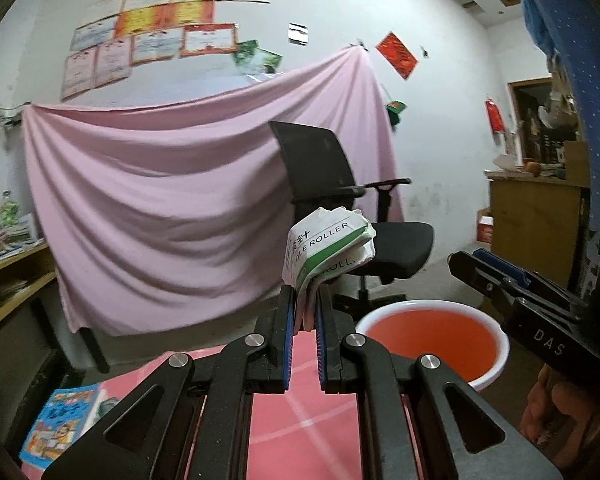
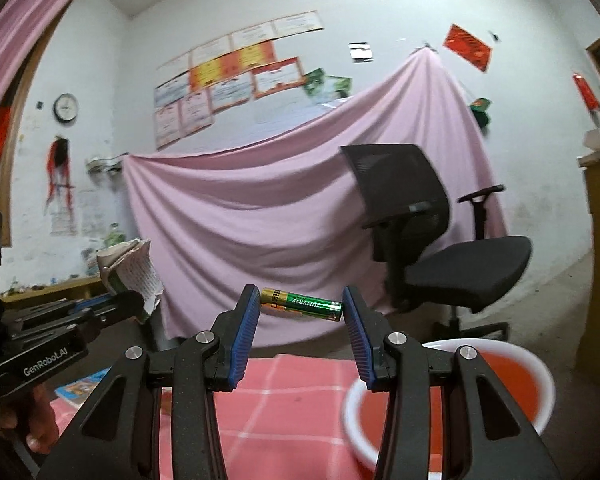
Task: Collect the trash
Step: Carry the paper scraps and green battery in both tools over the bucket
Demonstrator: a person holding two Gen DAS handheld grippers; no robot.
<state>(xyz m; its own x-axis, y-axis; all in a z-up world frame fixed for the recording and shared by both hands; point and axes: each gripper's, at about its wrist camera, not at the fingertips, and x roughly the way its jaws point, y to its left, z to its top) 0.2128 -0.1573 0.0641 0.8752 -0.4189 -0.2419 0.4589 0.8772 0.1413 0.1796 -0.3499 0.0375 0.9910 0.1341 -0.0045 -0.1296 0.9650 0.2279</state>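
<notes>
**Both hand-held grippers loaded above the table**

Your left hand-held gripper (image 1: 306, 312) is clenched on a crumpled paper box (image 1: 330, 242). The box is white with green trim and printed lettering. Its lower, flattened edge is pinched between the blue pads (image 1: 289, 320); the bulk of the box stands above and beyond the fingertips, tilted toward the right. In the right wrist view you see the same box (image 2: 130, 268) projecting from the tip of the left hand-held gripper at the left edge of the view.

Your right hand-held gripper (image 2: 301, 306) is grasping a battery (image 2: 302, 304). The battery is green with a gold end and lies crosswise between the fingertips, one end against each blue pad (image 2: 246, 332), close to level with its right end slightly lower. The jaws stand wide, spanning the full length of the battery.

A bucket (image 2: 546, 380) with a white rim and red interior sits below and to the right of both grippers, just beside the table (image 2: 284, 392), which carries a pink checked cloth. The battery is held up and to the left of the bucket opening; the box is likewise held left of the bucket rim (image 1: 500, 356).

A book (image 1: 58, 424) lies on the table at the left. A black office chair (image 1: 340, 200) stands beyond the bucket, in front of a pink sheet (image 1: 160, 208) hung on the wall.
</notes>
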